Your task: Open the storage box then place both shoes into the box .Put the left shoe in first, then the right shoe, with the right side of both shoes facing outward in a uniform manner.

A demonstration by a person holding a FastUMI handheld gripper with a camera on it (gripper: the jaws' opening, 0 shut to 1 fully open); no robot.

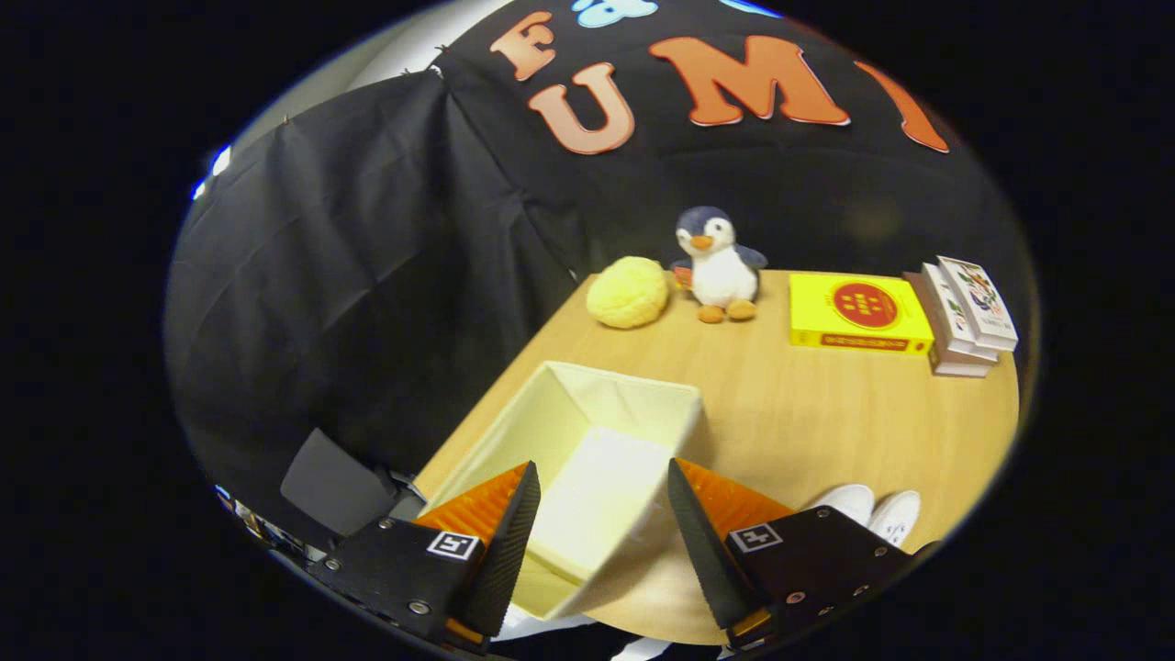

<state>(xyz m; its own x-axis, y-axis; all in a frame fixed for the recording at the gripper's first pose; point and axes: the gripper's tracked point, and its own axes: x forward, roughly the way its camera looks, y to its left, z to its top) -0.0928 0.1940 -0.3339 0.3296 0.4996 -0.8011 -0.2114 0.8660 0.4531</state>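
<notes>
In the gripper view, the gripper (pixel 598 477) hangs over a wooden table (pixel 789 422) with its two fingers (pixel 509 542) spread wide apart. They hold nothing. Each finger is black with an orange side and a small square marker on top. Between the fingers, and reaching a little way past them, sits the storage box (pixel 587 404). It is pale cream and made of soft cloth, its top is open, and you can see its light floor inside. The box stands near the table's edge, next to the black cloth wall (pixel 349 275). Just beside the right finger, the white toes of the two shoes (pixel 872 509) peek out side by side on the table. They are outside the box, and the finger hides the rest of them. Far beyond the fingers, at the back of the table, there is a yellow fluffy ball (pixel 629 292). Right next to it stands a toy penguin (pixel 721 266), upright, with orange feet. Further along lies a flat yellow box (pixel 858 314) with a red circle on it. Touching that one is a small stack of books (pixel 964 317).
</notes>
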